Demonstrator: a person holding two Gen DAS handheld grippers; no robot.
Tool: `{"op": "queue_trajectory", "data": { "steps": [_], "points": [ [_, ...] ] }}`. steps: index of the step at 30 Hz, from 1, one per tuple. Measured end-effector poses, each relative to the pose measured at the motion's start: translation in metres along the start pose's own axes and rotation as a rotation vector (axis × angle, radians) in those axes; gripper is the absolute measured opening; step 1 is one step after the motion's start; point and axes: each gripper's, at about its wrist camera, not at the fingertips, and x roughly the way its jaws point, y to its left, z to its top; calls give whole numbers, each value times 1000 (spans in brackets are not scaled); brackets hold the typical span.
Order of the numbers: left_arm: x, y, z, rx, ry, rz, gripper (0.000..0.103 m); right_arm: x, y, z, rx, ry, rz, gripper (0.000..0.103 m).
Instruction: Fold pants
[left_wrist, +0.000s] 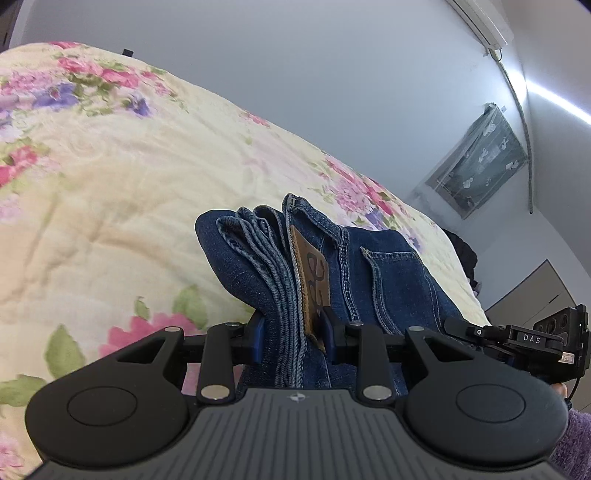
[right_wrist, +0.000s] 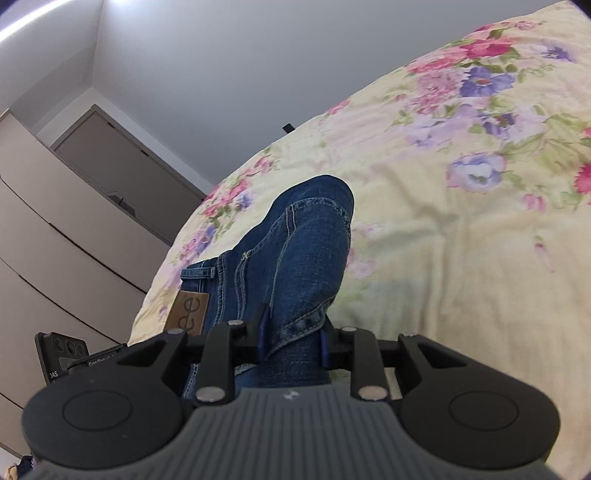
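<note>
Left wrist view: your left gripper (left_wrist: 293, 334) pinches the jeans (left_wrist: 321, 258) at the stacked waistband; your right gripper (right_wrist: 293, 334) pinches the folded bundle's other end. The jeans hang above the bedspread (left_wrist: 110, 184). Judged step: carrying the fold. Next, lower both ends level.

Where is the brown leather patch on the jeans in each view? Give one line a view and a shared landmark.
Left wrist: patch at centre, upright, its lower end between the left tool pads.
Right wrist: patch at lower left, left of the right tool, not in its grip.
Shared landmark: the floral bedspread under the jeans.
</note>
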Motion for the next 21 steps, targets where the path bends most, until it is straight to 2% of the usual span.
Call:
{"op": "queue_trajectory", "data": {
  "steps": [5,10,16,21],
  "points": [
    [-42,25,14,33,-7,68,33,38,40,-16,1,26,73,22],
    [-62,56,22,50,-15,113,33,79,66,-33,30,48,129,22],
    [-48,105,27,31,-13,121,34,131,71,-44,57,57,132,22],
    [-21,148,11,-20,20,123,34,168,57,-53,69,92,94,22]
  ]
}}
